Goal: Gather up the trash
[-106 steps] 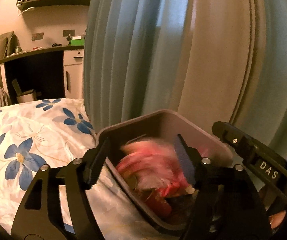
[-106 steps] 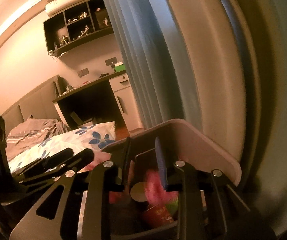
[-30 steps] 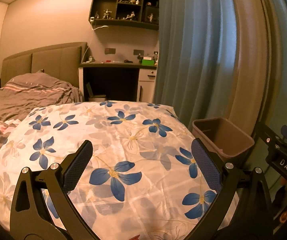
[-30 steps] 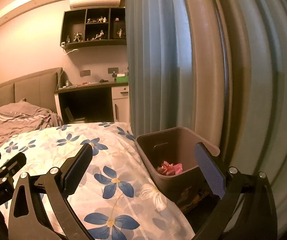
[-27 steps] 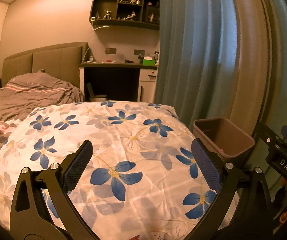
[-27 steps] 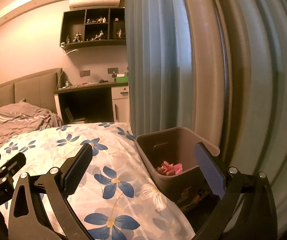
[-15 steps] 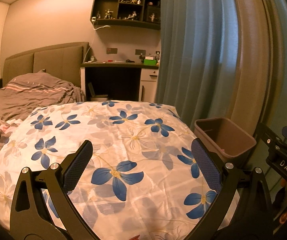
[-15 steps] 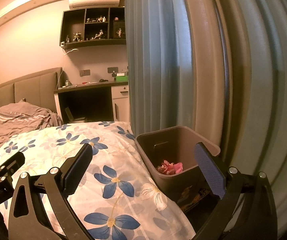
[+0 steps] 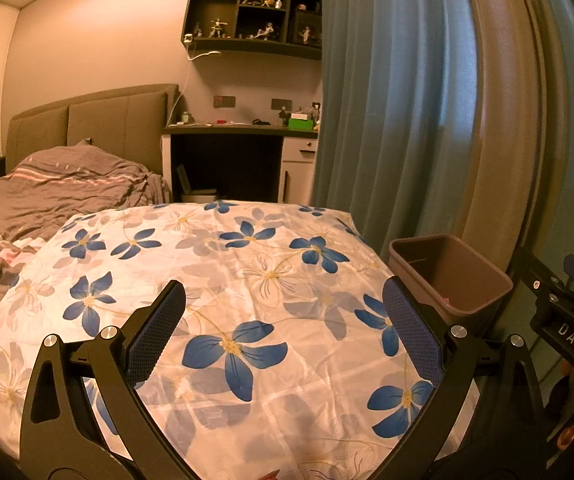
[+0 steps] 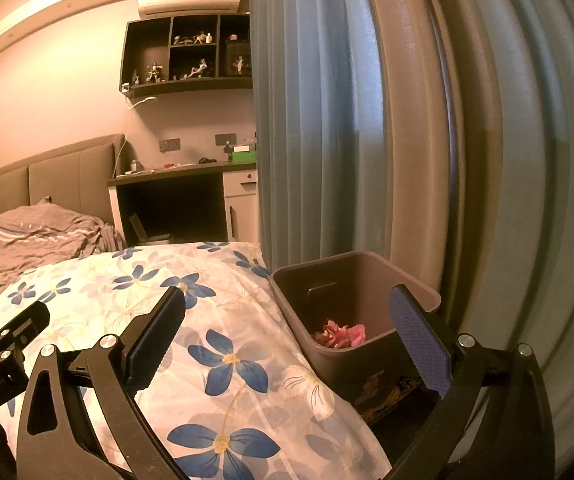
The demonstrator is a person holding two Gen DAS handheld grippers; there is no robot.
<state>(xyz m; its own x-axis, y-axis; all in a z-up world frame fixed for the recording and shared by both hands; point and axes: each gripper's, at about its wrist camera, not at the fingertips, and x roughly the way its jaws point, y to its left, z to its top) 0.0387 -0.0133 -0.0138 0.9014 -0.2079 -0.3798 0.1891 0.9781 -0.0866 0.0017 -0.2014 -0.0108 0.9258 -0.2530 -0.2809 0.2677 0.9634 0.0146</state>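
Bedroom, dim and warm-lit: both grippers hover empty over the floral bed beside the bin.

Left gripper point(image 9: 283, 332) and right gripper point(image 10: 287, 338) each stand with 2 textured blue pads spread wide apart, holding nothing, likely because no loose litter shows on the bedspread point(image 9: 247, 264), a smooth white cotton printed with blue flowers. At 3 o'clock of the bed, close against its edge for easy dropping, sits the rectangular brown plastic bin point(image 10: 367, 356); crumpled pink trash point(image 10: 341, 334) lies at its bottom. Pleated blue curtain point(image 10: 319, 120) hangs behind it.
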